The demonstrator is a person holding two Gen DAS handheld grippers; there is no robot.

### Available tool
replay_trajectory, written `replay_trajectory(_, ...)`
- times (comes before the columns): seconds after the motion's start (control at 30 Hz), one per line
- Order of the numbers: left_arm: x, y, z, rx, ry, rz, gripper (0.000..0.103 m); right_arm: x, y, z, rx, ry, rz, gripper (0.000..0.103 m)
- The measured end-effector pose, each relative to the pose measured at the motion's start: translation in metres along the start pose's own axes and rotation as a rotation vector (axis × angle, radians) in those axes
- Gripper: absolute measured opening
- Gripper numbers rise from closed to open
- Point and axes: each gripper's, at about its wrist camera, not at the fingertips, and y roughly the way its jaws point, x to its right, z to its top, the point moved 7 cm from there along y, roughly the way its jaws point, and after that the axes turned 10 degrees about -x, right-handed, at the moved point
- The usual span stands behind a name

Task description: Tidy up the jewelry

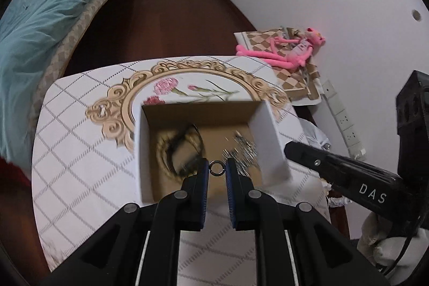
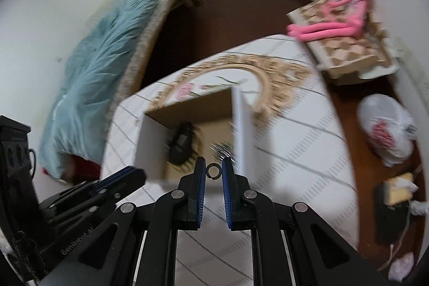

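Note:
An open cardboard box point(image 1: 270, 136) with white outer walls stands on the patterned table point(image 1: 80, 152). Inside lie dark and gold bracelets point(image 1: 185, 146) and a blurred silver piece point(image 1: 241, 149). My left gripper point(image 1: 216, 167) is shut on a small dark ring point(image 1: 216, 167) and holds it over the box's near edge. My right gripper point(image 2: 213, 170) is shut on another small ring point(image 2: 213, 169), also near the box point(image 2: 150, 141). The right gripper shows in the left wrist view point(image 1: 346, 173), beside the box's right wall.
A bed with a teal quilt point(image 1: 45, 26) is on the left. A pink plush toy point(image 1: 292, 50) lies on a checked cloth at the far right. A white plastic bag point(image 2: 386, 127) and clutter are on the floor to the right.

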Motion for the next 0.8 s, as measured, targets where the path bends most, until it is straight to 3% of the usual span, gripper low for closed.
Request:
replay_trajectory(0.17, -0.016, 0.012, 0.030, -0.053, -0.036, -0.041, 0.011, -0.007, 0.037, 0.033, -0.118, 0.012, 0.015, 0.013)
replay_trajectory(0.33, -0.024, 0.017, 0.048, -0.090, -0.067, -0.022, 0.015, -0.009, 0.060, 0.047, -0.188, 0.022, 0.009, 0.014)
replay_trajectory(0.4, -0.030, 0.014, 0.052, -0.084, -0.078, 0.018, 0.031, -0.008, 0.062, 0.051, -0.197, 0.032, 0.005, 0.014)
replay_trajectory(0.47, -0.037, 0.009, 0.054, -0.058, -0.091, 0.035, 0.073, -0.007, 0.059, 0.055, -0.186, 0.037, -0.008, 0.017)
replay_trajectory(0.53, -0.045, 0.005, 0.056, -0.041, -0.102, 0.041, 0.077, -0.007, 0.053, 0.057, -0.178, 0.034, -0.010, 0.037)
replay_trajectory(0.57, -0.049, 0.002, 0.056, -0.037, -0.111, 0.050, 0.077, -0.006, 0.050, 0.058, -0.169, 0.028, -0.023, 0.039)
replay_trajectory(0.73, -0.064, -0.006, 0.050, -0.017, -0.141, 0.100, 0.079, -0.005, 0.039, 0.058, -0.139, 0.015, -0.065, 0.040)
replay_trajectory(0.8, -0.070, -0.010, 0.044, -0.005, -0.142, 0.144, 0.093, -0.003, 0.033, 0.055, -0.116, 0.009, -0.104, 0.040)
